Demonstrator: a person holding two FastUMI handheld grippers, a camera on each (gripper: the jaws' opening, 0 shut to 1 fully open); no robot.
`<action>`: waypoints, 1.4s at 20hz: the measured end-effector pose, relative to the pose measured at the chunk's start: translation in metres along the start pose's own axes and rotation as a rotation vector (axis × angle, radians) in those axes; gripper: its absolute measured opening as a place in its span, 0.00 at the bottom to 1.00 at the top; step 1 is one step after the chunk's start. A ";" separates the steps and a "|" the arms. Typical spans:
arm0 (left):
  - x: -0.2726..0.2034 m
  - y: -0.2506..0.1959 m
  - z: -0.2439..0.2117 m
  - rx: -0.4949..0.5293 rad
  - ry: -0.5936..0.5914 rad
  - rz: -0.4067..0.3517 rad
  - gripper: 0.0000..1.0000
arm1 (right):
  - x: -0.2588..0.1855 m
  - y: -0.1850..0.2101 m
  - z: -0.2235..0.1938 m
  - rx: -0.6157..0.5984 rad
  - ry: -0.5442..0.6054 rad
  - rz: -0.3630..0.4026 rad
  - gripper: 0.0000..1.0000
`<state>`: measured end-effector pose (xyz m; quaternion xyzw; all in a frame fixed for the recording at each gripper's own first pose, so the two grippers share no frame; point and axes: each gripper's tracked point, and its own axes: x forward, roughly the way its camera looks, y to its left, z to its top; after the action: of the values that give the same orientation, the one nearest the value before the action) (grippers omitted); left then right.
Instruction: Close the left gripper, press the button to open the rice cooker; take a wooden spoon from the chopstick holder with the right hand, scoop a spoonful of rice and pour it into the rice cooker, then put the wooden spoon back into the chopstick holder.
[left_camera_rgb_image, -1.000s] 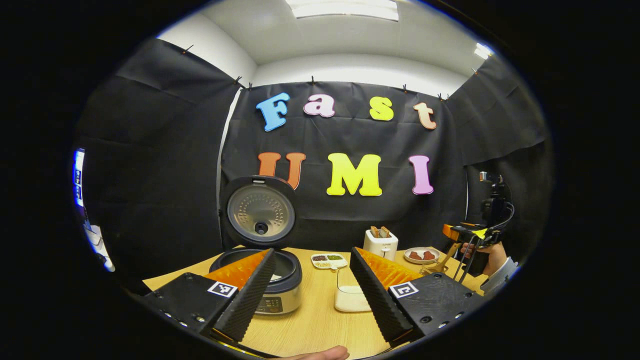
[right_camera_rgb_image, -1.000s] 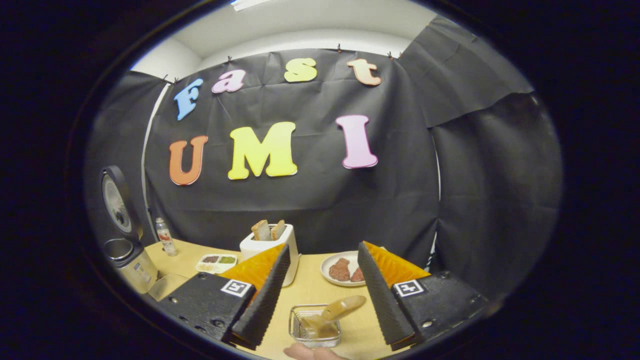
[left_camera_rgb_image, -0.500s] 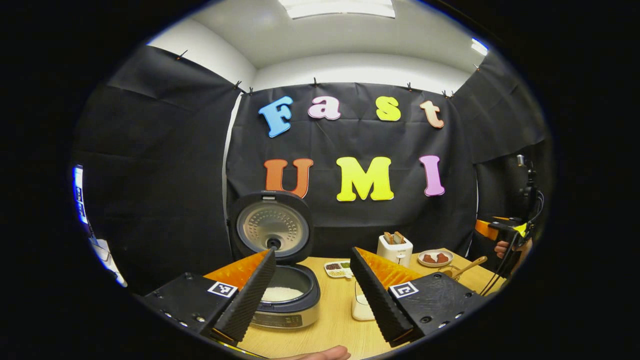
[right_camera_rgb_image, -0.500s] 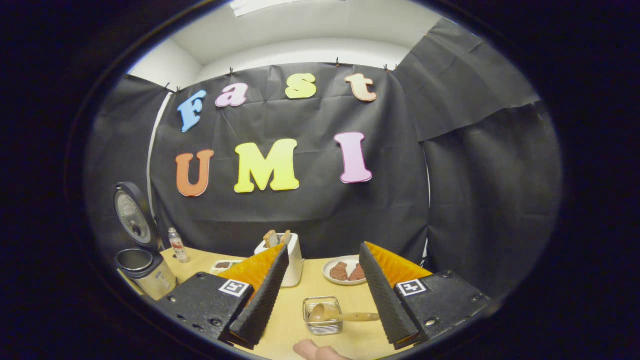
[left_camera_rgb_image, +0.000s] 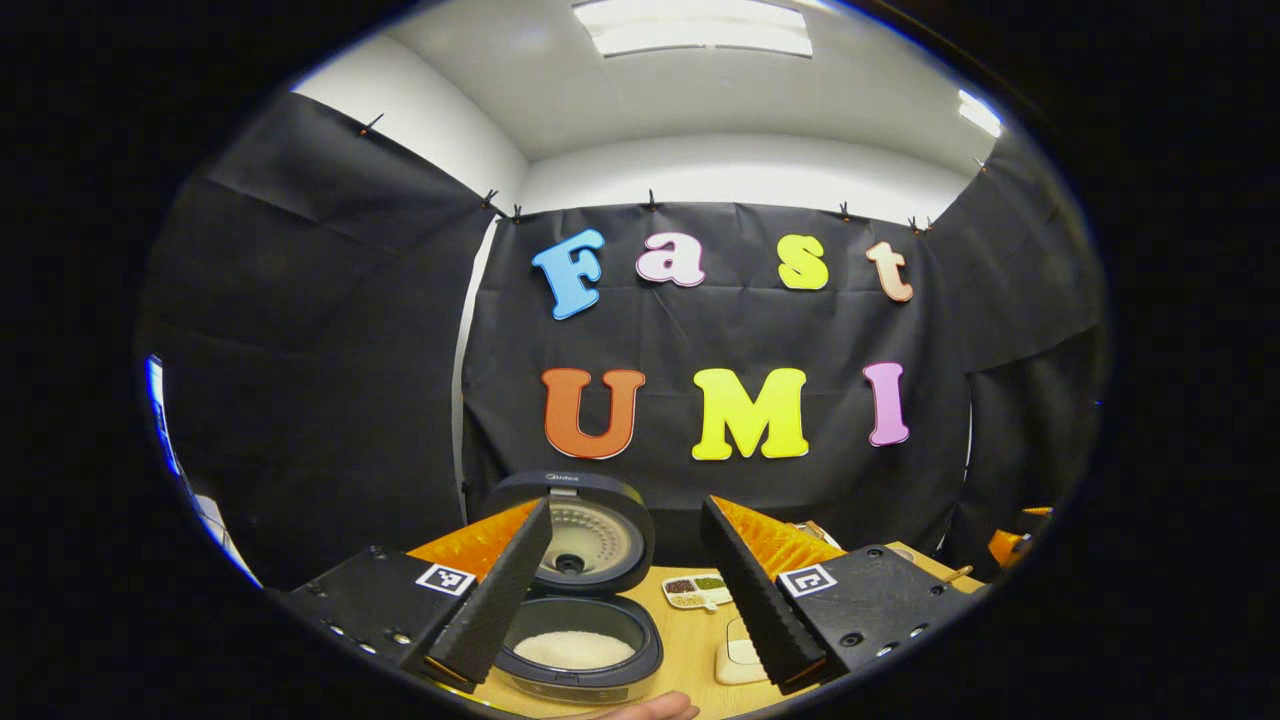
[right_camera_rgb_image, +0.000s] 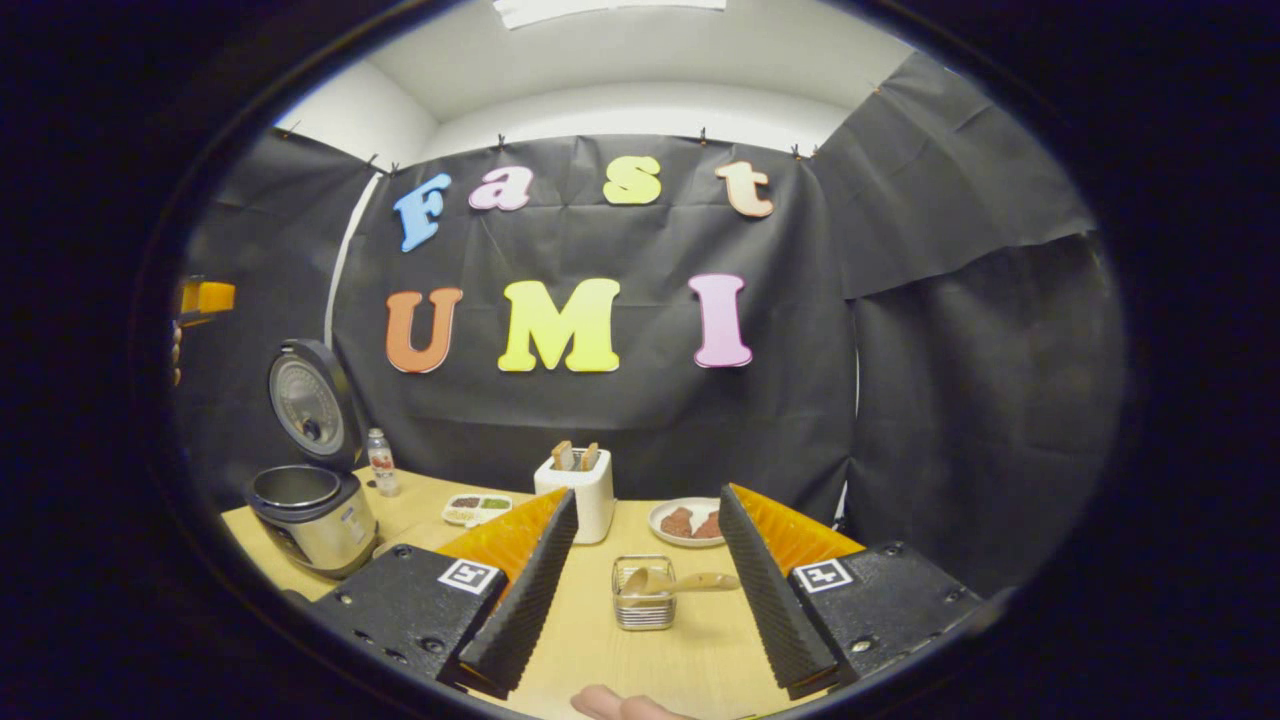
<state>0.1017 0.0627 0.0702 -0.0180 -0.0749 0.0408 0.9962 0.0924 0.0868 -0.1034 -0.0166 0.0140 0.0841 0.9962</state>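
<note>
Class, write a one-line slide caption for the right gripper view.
Open right gripper faces the wooden spoon resting in the chopstick holder; rice cooker stands open.

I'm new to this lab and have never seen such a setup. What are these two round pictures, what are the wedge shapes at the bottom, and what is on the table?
There is no robot here: a person holds a two-finger claw in each hand, and a wide-angle camera rides on each. The wedges at the bottom are that claw's own fingers.

In the left gripper view, the left claw is open and holds nothing. Beyond it stands the rice cooker, lid up, with white rice inside.

In the right gripper view, the right claw is also open and holds nothing. Ahead of it, on the wooden table, the wooden spoon rests in the wire chopstick holder. Farther back are a toaster with bread slices, a plate of food, a divided dish and a small bottle.
</note>
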 end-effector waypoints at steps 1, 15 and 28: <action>0.011 0.004 0.003 0.006 0.002 0.002 0.95 | -0.005 0.002 0.002 0.005 -0.001 0.003 0.92; 0.199 0.051 -0.022 0.038 0.061 0.027 0.95 | -0.005 0.023 0.016 -0.069 0.011 0.049 0.92; 0.241 0.089 -0.082 0.016 0.231 0.046 0.97 | -0.016 0.027 0.025 -0.067 -0.020 0.043 0.89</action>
<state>0.3442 0.1690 0.0205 -0.0163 0.0413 0.0622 0.9971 0.0727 0.1117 -0.0789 -0.0488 0.0018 0.1059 0.9932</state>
